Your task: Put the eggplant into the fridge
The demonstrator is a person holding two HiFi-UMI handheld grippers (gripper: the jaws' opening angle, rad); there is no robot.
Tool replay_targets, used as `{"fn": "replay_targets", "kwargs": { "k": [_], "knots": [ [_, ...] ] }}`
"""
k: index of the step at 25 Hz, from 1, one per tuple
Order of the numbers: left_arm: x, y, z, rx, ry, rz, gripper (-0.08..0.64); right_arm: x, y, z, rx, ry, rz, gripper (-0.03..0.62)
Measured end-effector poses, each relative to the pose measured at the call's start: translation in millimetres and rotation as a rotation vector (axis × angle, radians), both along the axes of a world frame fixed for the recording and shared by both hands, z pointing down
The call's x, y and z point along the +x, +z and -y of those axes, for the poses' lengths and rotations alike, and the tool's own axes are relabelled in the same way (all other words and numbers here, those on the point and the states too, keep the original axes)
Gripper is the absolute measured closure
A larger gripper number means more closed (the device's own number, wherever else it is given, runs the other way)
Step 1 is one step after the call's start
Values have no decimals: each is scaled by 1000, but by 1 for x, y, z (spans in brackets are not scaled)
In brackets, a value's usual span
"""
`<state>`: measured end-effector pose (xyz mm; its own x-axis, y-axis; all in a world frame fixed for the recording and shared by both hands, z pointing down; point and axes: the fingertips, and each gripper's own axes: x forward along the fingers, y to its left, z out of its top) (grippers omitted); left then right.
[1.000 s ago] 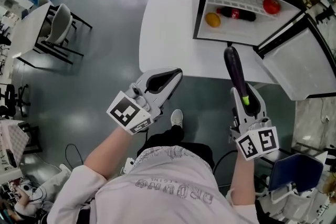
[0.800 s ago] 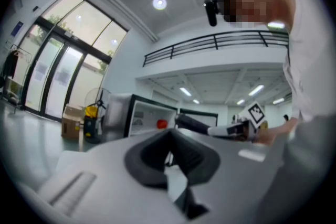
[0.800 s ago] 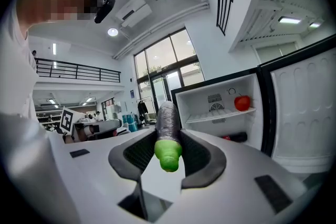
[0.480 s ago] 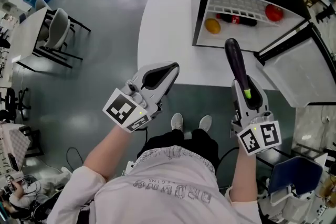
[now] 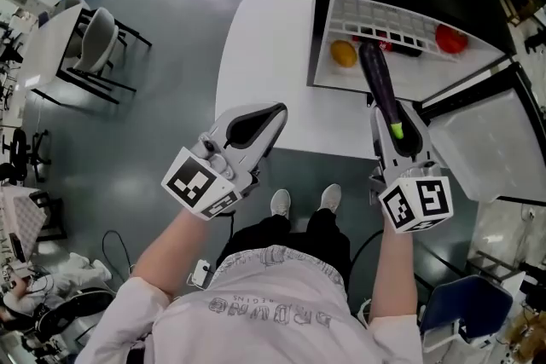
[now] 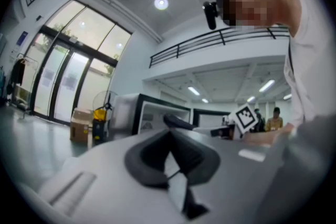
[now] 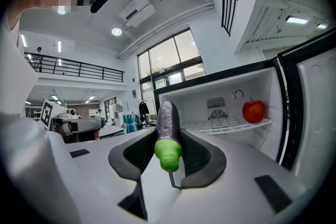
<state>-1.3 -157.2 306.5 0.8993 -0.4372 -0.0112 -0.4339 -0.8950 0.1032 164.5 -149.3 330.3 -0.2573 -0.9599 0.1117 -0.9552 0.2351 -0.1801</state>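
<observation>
Because the right gripper (image 5: 394, 122) clamps its fingers on the green stem end, the eggplant (image 5: 378, 79) sticks out ahead like a lance, free to enter the fridge (image 5: 318, 38) first. Its long axis runs near to far, roughly level, with the dark tip pointing far at the shelf (image 5: 388, 15), above the desk's (image 5: 264, 55) far right edge. The left gripper (image 5: 258, 122) hangs at the left, fingers together and empty, likely spare.

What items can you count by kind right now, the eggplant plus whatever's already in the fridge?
eggplant: 1
red fruit: 1
orange fruit: 1
dark bottle: 1
Total: 4
</observation>
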Motion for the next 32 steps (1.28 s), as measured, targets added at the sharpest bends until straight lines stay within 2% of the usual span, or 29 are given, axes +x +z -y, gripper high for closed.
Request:
{"fn": "replay_targets", "kwargs": {
  "k": [11, 18, 26, 32],
  "knots": [
    [23, 5, 26, -20, -110, 24, 552, 31, 4, 71, 15, -76, 10, 451],
    [43, 8, 31, -48, -158, 28, 552, 47, 2, 112, 1, -89, -55, 451],
    [33, 24, 42, -59, -174, 18, 552, 31, 9, 155, -5, -74, -116, 451],
    [29, 35, 46, -61, -162, 0, 552, 27, 10, 176, -7, -41, -225, 451]
  ]
}}
